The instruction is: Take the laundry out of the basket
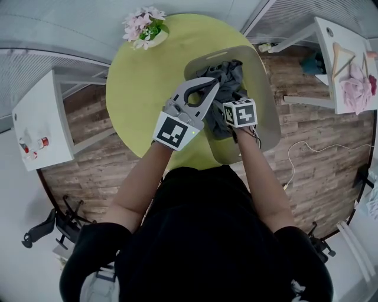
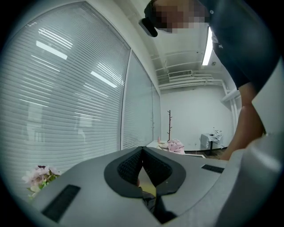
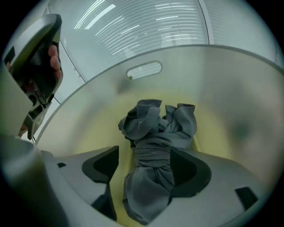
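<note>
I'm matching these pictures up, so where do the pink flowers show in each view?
Head view: pink flowers at the top, on the green table's far edge.
Left gripper view: bottom left corner.
Right gripper view: not in it.
Shared landmark: the window blinds.

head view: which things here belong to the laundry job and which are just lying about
Job: crumpled grey garment, pale plastic laundry basket, right gripper with jaws open.
Lying about: pink flowers in white pot, pink cloth, wooden hanger, white side table.

Office room: window blinds [image 2: 66, 88], strip lights [image 2: 207, 44]
</note>
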Motion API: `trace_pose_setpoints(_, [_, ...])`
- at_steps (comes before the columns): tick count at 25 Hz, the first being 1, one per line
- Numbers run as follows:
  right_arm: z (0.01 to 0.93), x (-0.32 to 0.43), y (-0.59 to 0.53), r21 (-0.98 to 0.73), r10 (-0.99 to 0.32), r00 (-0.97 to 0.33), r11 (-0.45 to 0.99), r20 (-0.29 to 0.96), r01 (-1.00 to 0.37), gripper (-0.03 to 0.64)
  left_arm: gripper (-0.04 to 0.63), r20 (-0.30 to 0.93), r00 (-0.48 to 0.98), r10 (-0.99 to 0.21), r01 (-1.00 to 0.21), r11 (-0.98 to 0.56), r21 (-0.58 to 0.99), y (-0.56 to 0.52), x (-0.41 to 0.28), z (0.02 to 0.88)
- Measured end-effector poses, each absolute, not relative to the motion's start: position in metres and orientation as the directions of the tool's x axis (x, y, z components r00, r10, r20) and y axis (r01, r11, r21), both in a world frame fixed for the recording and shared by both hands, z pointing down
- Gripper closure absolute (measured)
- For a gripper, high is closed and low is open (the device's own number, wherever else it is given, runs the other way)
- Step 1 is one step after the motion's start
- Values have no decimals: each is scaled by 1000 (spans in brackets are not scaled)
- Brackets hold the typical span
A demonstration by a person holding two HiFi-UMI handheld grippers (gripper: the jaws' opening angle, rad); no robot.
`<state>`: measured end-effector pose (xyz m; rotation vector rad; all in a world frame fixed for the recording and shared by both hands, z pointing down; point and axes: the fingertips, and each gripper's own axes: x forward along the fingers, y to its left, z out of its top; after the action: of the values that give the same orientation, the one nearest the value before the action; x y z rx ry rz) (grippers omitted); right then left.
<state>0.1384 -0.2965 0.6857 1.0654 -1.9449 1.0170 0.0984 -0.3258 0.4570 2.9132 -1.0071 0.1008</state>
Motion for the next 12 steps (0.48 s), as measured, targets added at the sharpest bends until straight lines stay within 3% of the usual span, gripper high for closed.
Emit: trace_pose_setpoints(12, [744,139,-310,-262,-275,-345,296,898,-919,174,589,86,782,-618,-622,-782,33,-336,98,468])
